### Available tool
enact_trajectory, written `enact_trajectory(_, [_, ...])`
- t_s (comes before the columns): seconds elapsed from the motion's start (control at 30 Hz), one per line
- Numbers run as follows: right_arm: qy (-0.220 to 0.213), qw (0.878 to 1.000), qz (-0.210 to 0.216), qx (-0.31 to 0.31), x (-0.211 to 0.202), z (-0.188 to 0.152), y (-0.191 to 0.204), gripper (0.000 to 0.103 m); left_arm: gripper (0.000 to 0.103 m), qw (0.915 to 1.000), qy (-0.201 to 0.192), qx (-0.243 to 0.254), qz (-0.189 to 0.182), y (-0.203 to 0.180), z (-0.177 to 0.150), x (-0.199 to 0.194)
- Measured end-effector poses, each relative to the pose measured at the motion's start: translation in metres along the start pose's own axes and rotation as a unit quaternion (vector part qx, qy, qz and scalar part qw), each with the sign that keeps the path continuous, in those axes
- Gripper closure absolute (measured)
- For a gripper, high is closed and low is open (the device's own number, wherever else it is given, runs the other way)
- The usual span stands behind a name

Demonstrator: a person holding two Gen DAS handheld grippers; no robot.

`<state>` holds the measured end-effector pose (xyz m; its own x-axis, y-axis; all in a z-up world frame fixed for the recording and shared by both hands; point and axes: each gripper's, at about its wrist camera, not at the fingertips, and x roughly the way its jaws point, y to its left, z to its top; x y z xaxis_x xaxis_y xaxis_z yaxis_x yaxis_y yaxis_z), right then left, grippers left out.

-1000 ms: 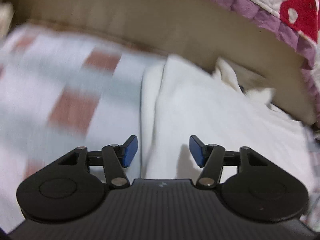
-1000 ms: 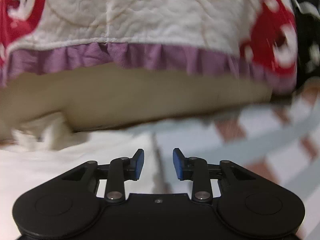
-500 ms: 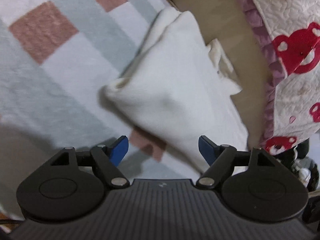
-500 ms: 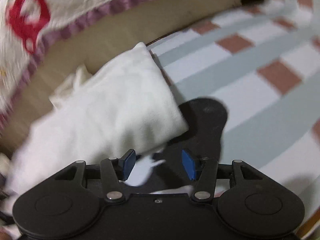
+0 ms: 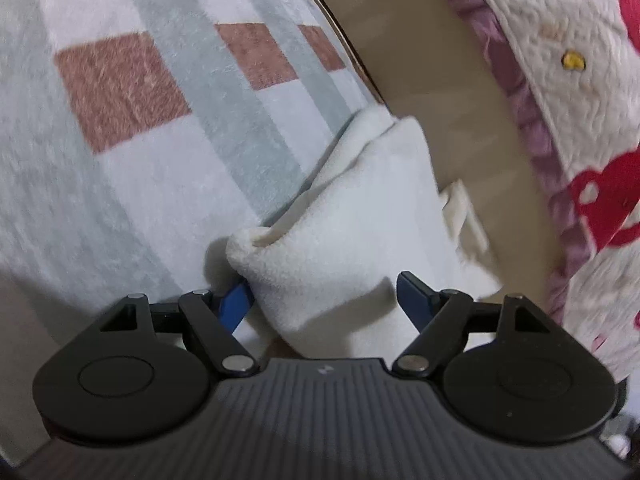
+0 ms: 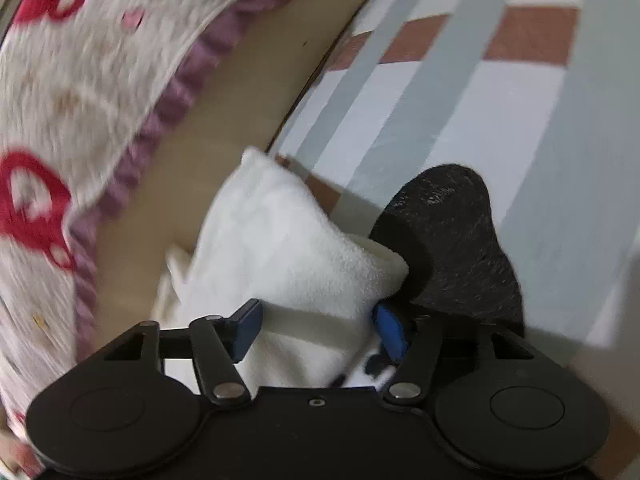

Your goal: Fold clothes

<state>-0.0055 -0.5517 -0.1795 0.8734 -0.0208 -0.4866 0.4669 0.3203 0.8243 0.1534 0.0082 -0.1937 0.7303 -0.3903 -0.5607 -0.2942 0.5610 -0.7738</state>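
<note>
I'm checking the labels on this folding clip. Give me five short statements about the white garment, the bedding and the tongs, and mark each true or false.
1. The white garment lies folded into a thick bundle. True.
2. The bundle rests on a plain black sheet. False: it lies on a checked blanket of pale grey, white and reddish-brown squares.
3. A corner of the bundle sits between the blue pads of the left tongs. True.
4. The right tongs are closing with nothing between them. False: they are opening, with white cloth between the pads.
5. A quilt with red shapes and a purple frilled edge lies beyond the garment. True.
</note>
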Motion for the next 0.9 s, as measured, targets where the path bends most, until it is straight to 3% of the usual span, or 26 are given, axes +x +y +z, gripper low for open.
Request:
enact_trajectory(0.13, [-0.011, 0.998, 0.013, 0.058, 0.003, 0.005, -0.002, 0.029, 0.026, 0.9994, -0.007, 0.033, -0.005, -0.011, 0.004, 0.006])
enact_trajectory(0.17, [-0.006, 0.997, 0.012, 0.07, 0.003, 0.006, -0.002, 0.029, 0.031, 0.9992, -0.009, 0.037, -0.01, -0.012, 0.004, 0.007])
enact_trajectory(0.2, [-0.003, 0.997, 0.01, 0.076, 0.001, 0.005, -0.002, 0.029, 0.045, 0.9986, -0.012, 0.047, -0.02, -0.013, 0.005, 0.006])
enact_trajectory(0.23, [0.002, 0.997, 0.006, 0.075, 0.0, 0.005, -0.002, 0.029, 0.088, 0.9971, -0.014, 0.073, -0.018, -0.019, 0.005, 0.005])
enact_trajectory(0.33, [0.009, 0.998, 0.002, 0.054, 0.002, 0.006, -0.001, 0.03, 0.086, 0.9858, -0.017, 0.166, 0.015, -0.043, 0.005, 0.003])
enact_trajectory(0.43, [0.007, 1.0, -0.001, 0.02, 0.008, 0.006, 0.005, 0.028, 0.085, 0.9774, -0.022, 0.206, 0.044, -0.054, -0.001, 0.001])
enact_trajectory(0.5, [0.002, 1.0, -0.001, 0.009, 0.014, 0.009, 0.01, 0.024, 0.081, 0.9801, -0.016, 0.194, 0.042, -0.05, 0.002, 0.005])
enact_trajectory(0.57, [-0.008, 1.0, 0.0, 0.009, 0.023, 0.013, 0.013, 0.022, 0.066, 0.9877, -0.005, 0.153, 0.03, -0.038, 0.01, 0.009])
enact_trajectory(0.63, [-0.011, 1.0, 0.001, 0.005, 0.033, 0.017, 0.017, 0.024, 0.059, 0.9932, 0.017, 0.115, 0.013, -0.026, 0.017, 0.018])
enact_trajectory(0.67, [-0.007, 1.0, -0.004, -0.01, 0.037, 0.018, 0.02, 0.034, 0.061, 0.9915, 0.037, 0.125, 0.008, -0.025, 0.019, 0.026])
enact_trajectory(0.7, [-0.001, 1.0, -0.01, -0.027, 0.04, 0.018, 0.024, 0.047, 0.073, 0.9869, 0.06, 0.15, 0.007, -0.027, 0.02, 0.034])
enact_trajectory(0.73, [0.003, 0.998, -0.016, -0.053, 0.043, 0.017, 0.028, 0.07, 0.081, 0.9805, 0.066, 0.184, 0.013, -0.035, 0.019, 0.037])
enact_trajectory(0.83, [-0.001, 0.993, -0.023, -0.119, 0.039, 0.015, 0.043, 0.076, 0.087, 0.957, 0.039, 0.286, 0.031, -0.069, 0.011, 0.021])
enact_trajectory(0.9, [-0.009, 0.99, -0.017, -0.14, 0.025, 0.017, 0.054, 0.078, 0.088, 0.9505, 0.016, 0.309, 0.024, -0.086, 0.007, 0.001])
